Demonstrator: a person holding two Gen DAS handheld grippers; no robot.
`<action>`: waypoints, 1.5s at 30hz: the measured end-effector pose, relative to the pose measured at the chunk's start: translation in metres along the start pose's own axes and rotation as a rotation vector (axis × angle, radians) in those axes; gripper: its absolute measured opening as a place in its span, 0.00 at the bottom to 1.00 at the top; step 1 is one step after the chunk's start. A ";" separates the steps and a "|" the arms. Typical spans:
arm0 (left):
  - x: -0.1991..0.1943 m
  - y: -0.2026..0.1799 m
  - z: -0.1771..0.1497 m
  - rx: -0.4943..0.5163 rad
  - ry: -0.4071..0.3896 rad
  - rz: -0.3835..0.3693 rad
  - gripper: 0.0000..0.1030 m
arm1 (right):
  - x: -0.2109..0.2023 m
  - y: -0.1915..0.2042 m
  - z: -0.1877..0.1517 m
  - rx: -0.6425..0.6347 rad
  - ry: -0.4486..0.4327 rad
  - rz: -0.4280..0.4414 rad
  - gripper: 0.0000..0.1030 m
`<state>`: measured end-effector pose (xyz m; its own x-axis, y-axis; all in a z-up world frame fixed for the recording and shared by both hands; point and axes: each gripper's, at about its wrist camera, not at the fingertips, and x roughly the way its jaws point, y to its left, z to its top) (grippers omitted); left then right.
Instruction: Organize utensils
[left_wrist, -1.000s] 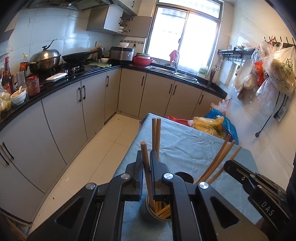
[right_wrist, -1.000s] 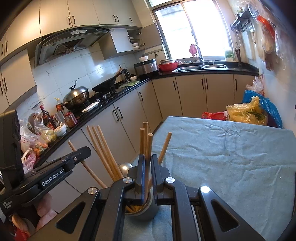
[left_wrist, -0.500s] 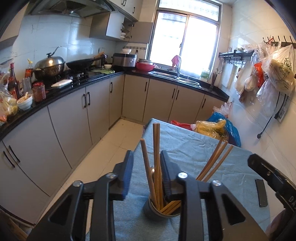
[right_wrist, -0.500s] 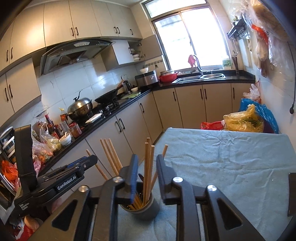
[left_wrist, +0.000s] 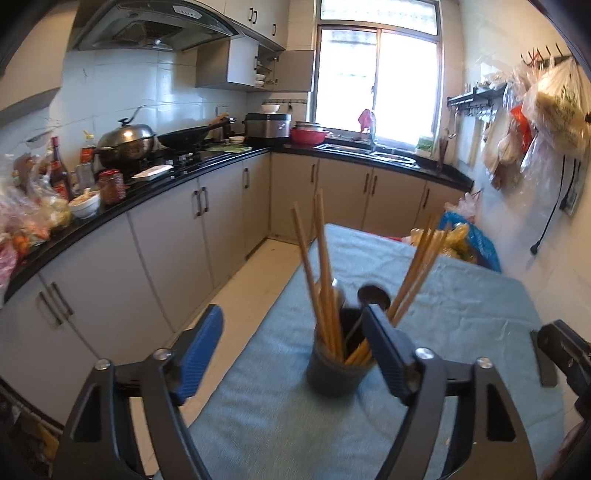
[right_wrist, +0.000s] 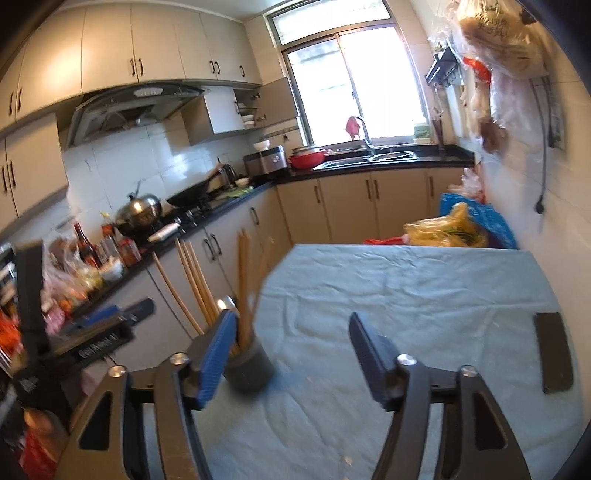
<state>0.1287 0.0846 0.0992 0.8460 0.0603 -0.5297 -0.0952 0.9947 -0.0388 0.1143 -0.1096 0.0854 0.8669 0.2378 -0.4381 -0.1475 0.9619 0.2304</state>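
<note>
Broadly, the table (left_wrist: 461, 302) under its blue-green cloth carries only the dark holder cup (left_wrist: 338, 363), standing upright near the left edge, plus a flat black slab (right_wrist: 554, 350) well apart at the right. Both tongs are spread wide and grip nothing: the left gripper (left_wrist: 291, 354) hangs just short of the cup, the right gripper (right_wrist: 291, 360) sits beside it, aimed at bare cloth. Judging by this, the loading step looks done; any next move calls for finding another loose utensil, and none shows. Chopsticks (left_wrist: 321, 273) stand in the cup with long axes near vertical, fanning outward, tips up, alongside a dark spoon (left_wrist: 373, 295)
</note>
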 end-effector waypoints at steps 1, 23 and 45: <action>-0.004 -0.001 -0.007 0.003 0.001 0.010 0.87 | -0.005 -0.001 -0.011 -0.014 0.003 -0.024 0.75; -0.013 0.007 -0.097 0.089 0.082 0.176 0.92 | -0.012 0.015 -0.121 -0.088 0.127 -0.110 0.86; 0.002 0.001 -0.107 0.105 0.111 0.166 0.92 | 0.002 0.029 -0.128 -0.128 0.174 -0.113 0.87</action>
<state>0.0740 0.0772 0.0080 0.7601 0.2202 -0.6113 -0.1680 0.9754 0.1424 0.0508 -0.0636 -0.0204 0.7879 0.1366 -0.6004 -0.1230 0.9903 0.0640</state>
